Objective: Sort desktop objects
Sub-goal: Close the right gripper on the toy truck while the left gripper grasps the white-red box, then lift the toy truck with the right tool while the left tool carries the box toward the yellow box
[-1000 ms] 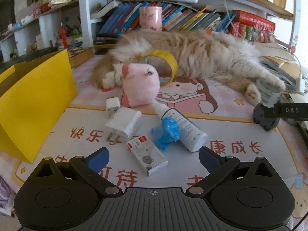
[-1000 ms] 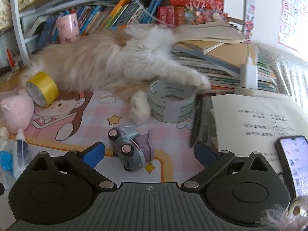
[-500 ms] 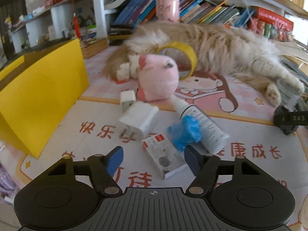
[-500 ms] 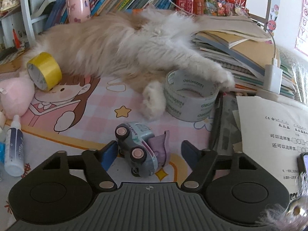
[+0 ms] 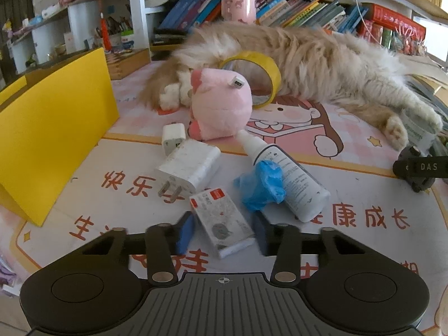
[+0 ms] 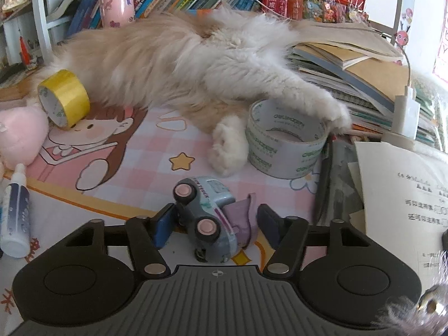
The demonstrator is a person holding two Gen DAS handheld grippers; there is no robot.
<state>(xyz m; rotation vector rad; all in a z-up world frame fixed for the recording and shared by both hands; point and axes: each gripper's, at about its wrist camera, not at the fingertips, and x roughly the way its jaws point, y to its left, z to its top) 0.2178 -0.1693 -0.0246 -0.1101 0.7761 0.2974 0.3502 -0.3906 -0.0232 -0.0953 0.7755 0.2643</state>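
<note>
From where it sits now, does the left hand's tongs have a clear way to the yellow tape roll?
Probably not directly. The left tongs have just been closing around the small white box, and the pink plush sits in front of the yellow tape roll, which leans against the cat.

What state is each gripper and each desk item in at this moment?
left gripper, jaws just closing, pads on the small box
right gripper, jaws just closing round the toy truck, not yet gripping
toy truck, on its side, purple door open
yellow tape roll, on edge against the cat
clear tape roll, lying flat, paw on it
white bottle, lying down, capped
</note>
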